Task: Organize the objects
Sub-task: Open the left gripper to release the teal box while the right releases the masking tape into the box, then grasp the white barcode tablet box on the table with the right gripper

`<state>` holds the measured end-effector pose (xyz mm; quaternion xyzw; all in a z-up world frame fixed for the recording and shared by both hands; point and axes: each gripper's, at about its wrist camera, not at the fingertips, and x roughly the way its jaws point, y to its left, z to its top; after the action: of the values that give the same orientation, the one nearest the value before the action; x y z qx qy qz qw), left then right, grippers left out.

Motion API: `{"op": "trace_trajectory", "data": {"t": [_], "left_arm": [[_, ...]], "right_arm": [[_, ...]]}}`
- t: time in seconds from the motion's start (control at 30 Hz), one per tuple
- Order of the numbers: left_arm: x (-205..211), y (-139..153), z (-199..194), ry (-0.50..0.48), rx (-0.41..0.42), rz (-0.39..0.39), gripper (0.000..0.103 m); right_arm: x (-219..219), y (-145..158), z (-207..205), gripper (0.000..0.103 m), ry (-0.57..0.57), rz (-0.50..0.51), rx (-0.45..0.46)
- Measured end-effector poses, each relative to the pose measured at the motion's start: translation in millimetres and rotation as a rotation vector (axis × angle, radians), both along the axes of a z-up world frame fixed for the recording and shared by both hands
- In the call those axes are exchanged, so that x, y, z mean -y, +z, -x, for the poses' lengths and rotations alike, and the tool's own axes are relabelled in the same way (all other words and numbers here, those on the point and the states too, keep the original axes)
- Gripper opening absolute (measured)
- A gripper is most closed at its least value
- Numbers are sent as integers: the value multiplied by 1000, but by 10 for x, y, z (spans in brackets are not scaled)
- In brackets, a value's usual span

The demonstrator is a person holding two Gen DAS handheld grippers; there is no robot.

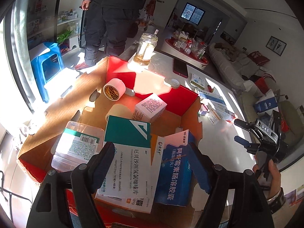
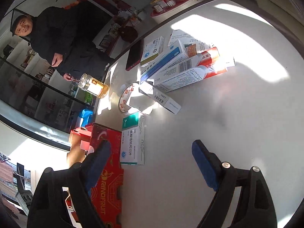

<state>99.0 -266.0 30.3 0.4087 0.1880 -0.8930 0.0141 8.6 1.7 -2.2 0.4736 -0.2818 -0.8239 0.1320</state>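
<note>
Sunlit desk [image 2: 218, 133]: several boxes are already packed in the carton [image 1: 62, 102]; more boxes [image 2: 178, 64] remain at 12 o'clock. Left claw [image 1: 152, 163] and right claw [image 2: 152, 161] are spread, empty.

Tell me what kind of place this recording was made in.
Most likely a home living room: a sofa strewn with cushions and clothes, framed pictures on the wall, and a table holding medicine boxes.
</note>
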Motion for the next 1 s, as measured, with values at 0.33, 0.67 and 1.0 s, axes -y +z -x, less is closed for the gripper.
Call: {"op": "trace_trajectory", "data": {"t": [0.33,0.67,1.0], "left_arm": [[-281,151,115,-96,6,42,81],[-920,235,327,-267,28,108,81],[-1914,198,1306,-411,140,-70,84]], "right_arm": [[387,-298,645,68,136,-321,-20],[464,-345,676,18,197,-318,-59],[-965,-259,-635,18,-42,129,-67]]}}
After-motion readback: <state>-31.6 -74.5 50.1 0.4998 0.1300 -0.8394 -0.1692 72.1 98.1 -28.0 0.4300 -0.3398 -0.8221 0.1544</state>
